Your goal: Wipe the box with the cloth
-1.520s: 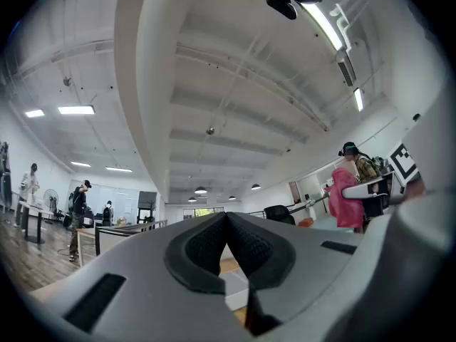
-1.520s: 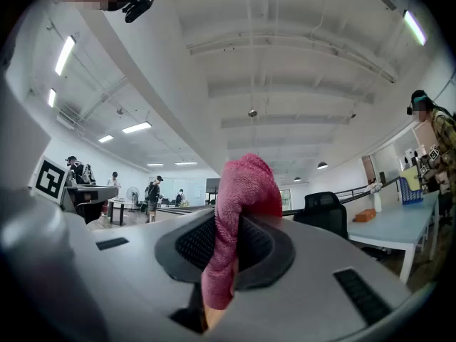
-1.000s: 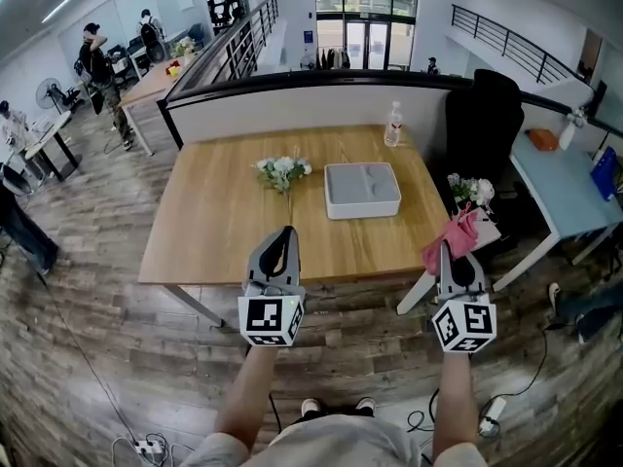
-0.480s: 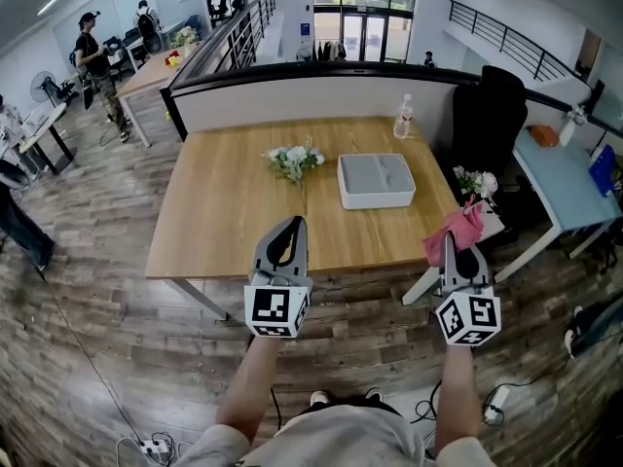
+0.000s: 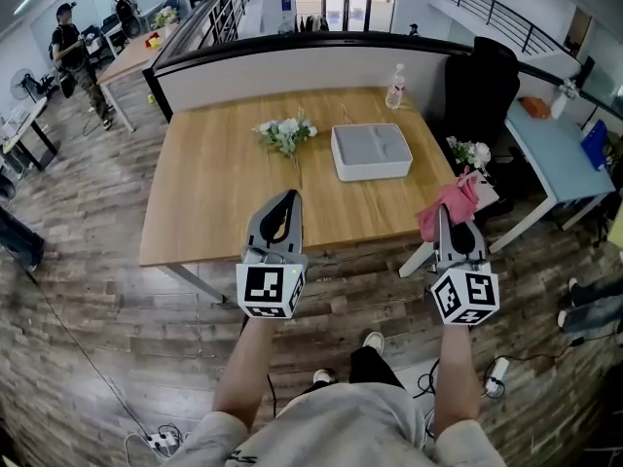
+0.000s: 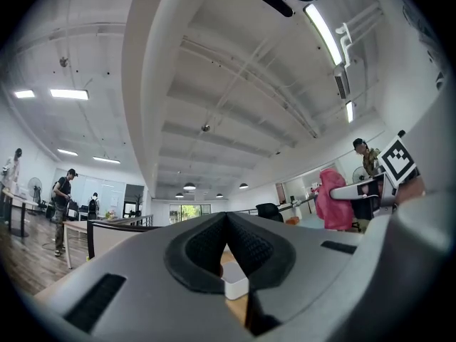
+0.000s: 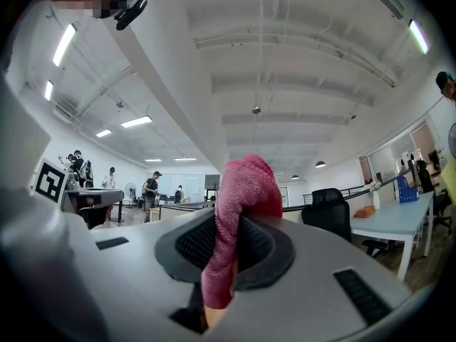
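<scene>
A: What are the two tools like?

B: The left gripper [image 5: 286, 197] and the right gripper [image 5: 447, 220] are alike. Both are smooth pale grey shells narrowing to rounded tips, with a dark teardrop opening on top.

A: Any markings?

B: Each ends in a white cube [image 5: 271, 292] printed with black square markers. Inside the jaws sit black pads [image 6: 203, 246] with a fine grid texture, and dark rectangular slots [image 6: 96, 301] are sunk into the grey shell.

A: And the person?

B: A light grey short-sleeved shirt [image 5: 321, 436], forearms bare, dark trousers [image 5: 362, 363] and shoes [image 5: 373, 340] with white toes.
</scene>
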A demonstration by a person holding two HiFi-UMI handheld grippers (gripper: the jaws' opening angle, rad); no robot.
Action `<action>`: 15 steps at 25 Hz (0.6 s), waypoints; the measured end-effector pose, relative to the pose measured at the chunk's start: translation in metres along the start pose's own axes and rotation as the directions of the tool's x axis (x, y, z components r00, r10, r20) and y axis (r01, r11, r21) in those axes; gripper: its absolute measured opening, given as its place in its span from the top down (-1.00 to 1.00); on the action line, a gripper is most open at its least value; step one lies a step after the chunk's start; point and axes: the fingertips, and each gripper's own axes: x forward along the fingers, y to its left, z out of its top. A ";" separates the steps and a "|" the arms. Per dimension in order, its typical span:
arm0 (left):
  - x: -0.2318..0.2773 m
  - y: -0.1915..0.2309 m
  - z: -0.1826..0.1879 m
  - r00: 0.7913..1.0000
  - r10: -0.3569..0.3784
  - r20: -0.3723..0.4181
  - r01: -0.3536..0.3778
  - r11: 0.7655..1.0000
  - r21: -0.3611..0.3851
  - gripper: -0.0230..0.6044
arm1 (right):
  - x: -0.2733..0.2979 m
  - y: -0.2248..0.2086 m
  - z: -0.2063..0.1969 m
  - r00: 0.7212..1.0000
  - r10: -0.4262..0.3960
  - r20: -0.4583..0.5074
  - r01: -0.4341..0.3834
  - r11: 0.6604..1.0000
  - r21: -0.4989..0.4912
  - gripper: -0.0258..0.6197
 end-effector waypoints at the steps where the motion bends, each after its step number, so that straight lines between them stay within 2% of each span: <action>1: -0.001 -0.001 -0.002 1.000 -0.002 -0.008 0.002 1.000 -0.005 0.88 | -0.001 0.001 -0.002 1.000 -0.003 -0.006 0.003 1.000 0.001 0.72; 8: 0.011 -0.002 -0.002 1.000 -0.009 -0.009 0.009 1.000 0.010 0.88 | 0.013 0.002 -0.003 1.000 0.007 -0.004 -0.007 1.000 -0.026 0.72; 15: 0.041 -0.011 -0.012 1.000 -0.019 -0.018 0.019 0.999 0.030 0.88 | 0.032 -0.022 -0.017 1.000 0.000 -0.011 0.000 1.000 -0.022 0.73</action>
